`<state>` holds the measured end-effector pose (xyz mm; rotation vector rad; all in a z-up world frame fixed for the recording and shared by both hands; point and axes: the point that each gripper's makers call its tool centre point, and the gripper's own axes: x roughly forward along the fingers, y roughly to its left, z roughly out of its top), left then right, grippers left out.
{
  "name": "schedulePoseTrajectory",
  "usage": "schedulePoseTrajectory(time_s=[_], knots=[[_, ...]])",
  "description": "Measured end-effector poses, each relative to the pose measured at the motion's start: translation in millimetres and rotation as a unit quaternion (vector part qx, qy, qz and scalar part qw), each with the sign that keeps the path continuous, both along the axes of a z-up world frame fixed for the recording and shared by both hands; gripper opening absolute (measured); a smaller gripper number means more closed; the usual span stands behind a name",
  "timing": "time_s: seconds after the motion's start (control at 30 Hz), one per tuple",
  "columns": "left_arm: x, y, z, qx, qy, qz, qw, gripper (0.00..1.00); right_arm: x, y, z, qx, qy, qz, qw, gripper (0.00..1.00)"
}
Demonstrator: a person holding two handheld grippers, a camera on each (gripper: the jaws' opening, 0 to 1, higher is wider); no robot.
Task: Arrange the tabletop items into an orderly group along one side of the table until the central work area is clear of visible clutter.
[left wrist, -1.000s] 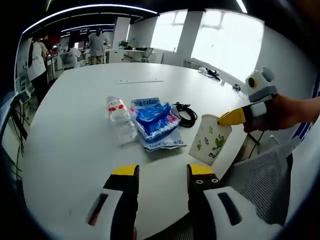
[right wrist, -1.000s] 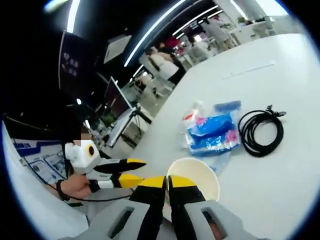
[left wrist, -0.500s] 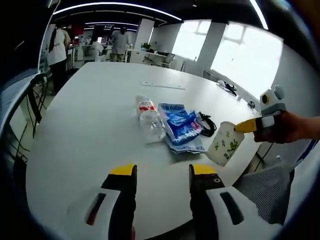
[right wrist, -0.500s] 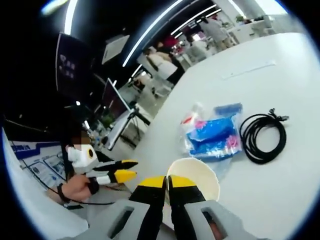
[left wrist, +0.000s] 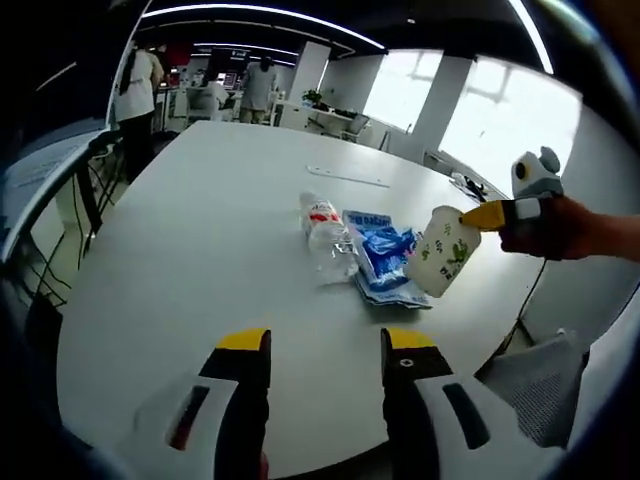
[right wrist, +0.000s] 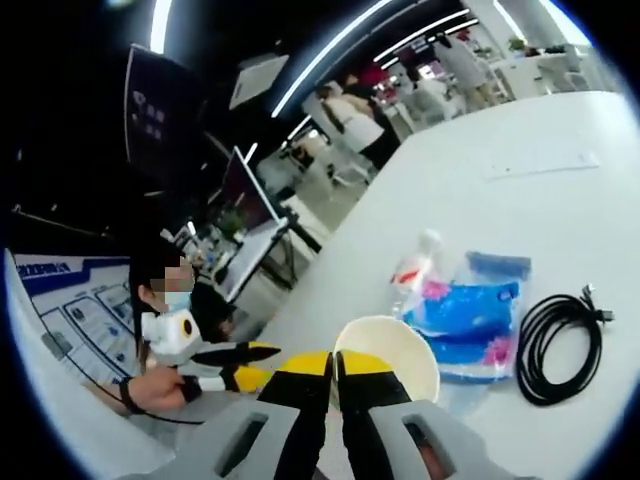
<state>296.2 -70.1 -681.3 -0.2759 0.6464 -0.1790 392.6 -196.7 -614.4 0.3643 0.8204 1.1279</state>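
Note:
A white paper cup (left wrist: 443, 250) with green print hangs tilted above the white table (left wrist: 200, 250), in front of the blue packet (left wrist: 383, 252). My right gripper (left wrist: 470, 215) comes in from the right, shut on the cup's rim. In the right gripper view its jaws (right wrist: 335, 362) pinch the near rim of the cup (right wrist: 395, 345). A clear water bottle (left wrist: 325, 225) with a red label lies left of the packet. My left gripper (left wrist: 327, 345) is open and holds nothing, near the table's front edge. It appears as left gripper (right wrist: 262, 362), to the left of the cup.
A coiled black cable (right wrist: 562, 335) lies on the table right of the blue packet (right wrist: 470, 322) and bottle (right wrist: 415, 270). A mesh chair back (left wrist: 530, 375) stands at the table's right edge. People stand at desks (left wrist: 215, 95) far behind.
The right gripper has lifted the cup from near the table edge up and toward the packet. The left gripper's view has drawn back and swung, so the items sit further right.

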Motion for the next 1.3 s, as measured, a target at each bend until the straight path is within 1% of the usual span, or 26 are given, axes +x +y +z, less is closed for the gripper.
schedulePoseTrajectory(time_s=[0.23,0.4,0.5,0.6,0.83,0.97,1.03,1.07,1.13,1.2,1.3], knots=[[-3.1,10.7,-1.3,-0.004,0.0,0.012,0.9999,0.43,14.3,30.7,3.6,-0.01,-0.018,0.039,0.999,0.0],[-6.8,14.5,1.3,-0.006,-0.004,0.017,0.9998,0.42,27.5,50.6,3.7,-0.015,-0.024,0.058,0.9979,0.0],[-8.7,19.0,3.1,-0.007,-0.006,0.023,0.9997,0.42,37.0,63.3,6.4,-0.014,-0.027,0.065,0.9974,0.0],[-9.7,21.6,3.8,-0.009,-0.009,0.026,0.9996,0.42,50.9,77.8,7.5,-0.017,-0.035,0.07,0.9968,0.0],[-11.9,27.3,3.8,-0.009,-0.01,0.027,0.9996,0.42,77.3,106.8,6.5,-0.024,-0.045,0.069,0.9963,0.0],[-10.7,26.6,4.1,-0.006,-0.01,0.019,0.9997,0.42,92.0,127.0,0.4,-0.041,-0.058,0.071,0.9949,0.0],[-9.4,26.1,3.9,-0.005,-0.01,0.014,0.9998,0.42,95.6,138.4,-3.5,-0.046,-0.058,0.075,0.9945,0.0],[-8.6,26.3,4.4,-0.007,-0.011,0.014,0.9998,0.42,95.8,142.2,-5.1,-0.049,-0.058,0.078,0.9941,0.0],[-7.6,28.2,5.3,-0.01,-0.013,0.018,0.9997,0.42,96.5,150.6,-9.7,-0.062,-0.071,0.09,0.9915,0.0],[-7.4,30.1,5.8,-0.011,-0.014,0.021,0.9996,0.42,97.6,158.7,-13.9,-0.067,-0.075,0.098,0.99,0.0],[-7.6,31.9,6.2,-0.015,-0.016,0.027,0.9994,0.42,100.5,165.6,-23.5,-0.083,-0.082,0.107,0.9874,0.0]])
